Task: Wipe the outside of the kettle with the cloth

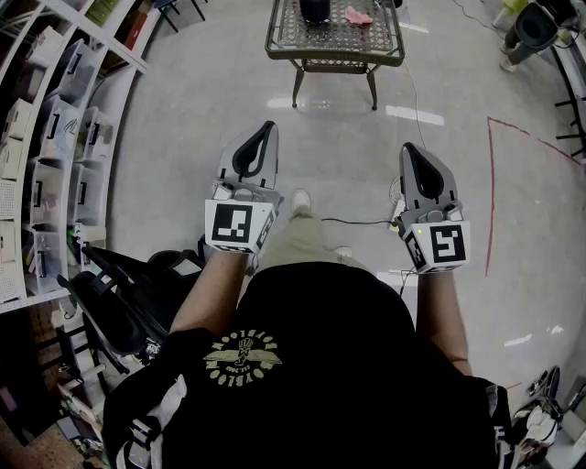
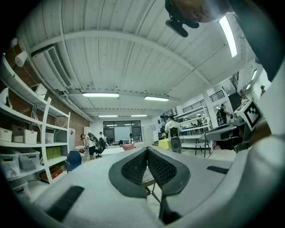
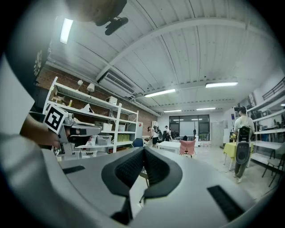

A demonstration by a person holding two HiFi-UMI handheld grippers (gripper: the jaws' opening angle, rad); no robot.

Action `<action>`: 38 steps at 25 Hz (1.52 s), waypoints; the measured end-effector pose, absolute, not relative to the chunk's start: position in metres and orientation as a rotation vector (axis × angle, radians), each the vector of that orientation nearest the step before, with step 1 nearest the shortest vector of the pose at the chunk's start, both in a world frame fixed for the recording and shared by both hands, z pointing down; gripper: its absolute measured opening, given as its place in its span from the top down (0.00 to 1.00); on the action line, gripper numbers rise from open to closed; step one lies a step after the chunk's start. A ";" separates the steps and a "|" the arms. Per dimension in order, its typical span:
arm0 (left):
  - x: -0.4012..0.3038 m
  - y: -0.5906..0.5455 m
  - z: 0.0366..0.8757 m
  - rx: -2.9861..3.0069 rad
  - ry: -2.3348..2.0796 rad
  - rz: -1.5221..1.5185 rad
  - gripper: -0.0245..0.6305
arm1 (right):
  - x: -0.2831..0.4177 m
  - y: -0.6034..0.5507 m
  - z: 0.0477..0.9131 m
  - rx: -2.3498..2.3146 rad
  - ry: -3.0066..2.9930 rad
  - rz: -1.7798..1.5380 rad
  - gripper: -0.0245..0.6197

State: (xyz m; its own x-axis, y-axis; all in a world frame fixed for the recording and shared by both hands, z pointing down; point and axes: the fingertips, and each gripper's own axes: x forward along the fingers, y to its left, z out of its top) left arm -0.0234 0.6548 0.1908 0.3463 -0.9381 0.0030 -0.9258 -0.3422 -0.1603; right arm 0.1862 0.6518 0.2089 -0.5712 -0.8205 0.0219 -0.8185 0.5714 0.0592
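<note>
A dark kettle (image 1: pixel 314 9) and a pink cloth (image 1: pixel 359 16) rest on a small mesh-topped table (image 1: pixel 334 55) at the far end of the head view, well ahead of both grippers. My left gripper (image 1: pixel 266 129) and right gripper (image 1: pixel 408 149) are held level at waist height, side by side, pointing toward the table. Each is shut with nothing between its pads. In the left gripper view the closed tips (image 2: pixel 147 149) meet, and a bit of the table (image 2: pixel 146 175) shows behind them. The right gripper's tips (image 3: pixel 143 149) also meet.
White shelves with storage bins (image 1: pixel 55 137) line the left side. A black folded chair (image 1: pixel 119 302) stands by my left leg. A cable (image 1: pixel 357 222) and a red tape line (image 1: pixel 490 183) lie on the floor. A person (image 3: pixel 242 142) stands off to the right, others farther back.
</note>
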 end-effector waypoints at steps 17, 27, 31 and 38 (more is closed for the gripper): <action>-0.052 0.513 0.222 -2.517 1.711 -0.148 0.95 | 0.167 0.519 0.220 1.505 -2.742 -0.029 0.95; -0.088 0.402 0.272 -2.559 1.771 -0.181 0.95 | 0.134 0.404 0.265 1.392 -2.728 -0.033 0.95; -0.104 0.372 0.283 -2.552 1.785 -0.243 0.95 | 0.120 0.371 0.275 1.401 -2.718 0.030 0.95; -0.127 0.320 0.276 -2.565 1.750 -0.165 0.95 | 0.101 0.322 0.279 1.455 -2.656 0.050 0.95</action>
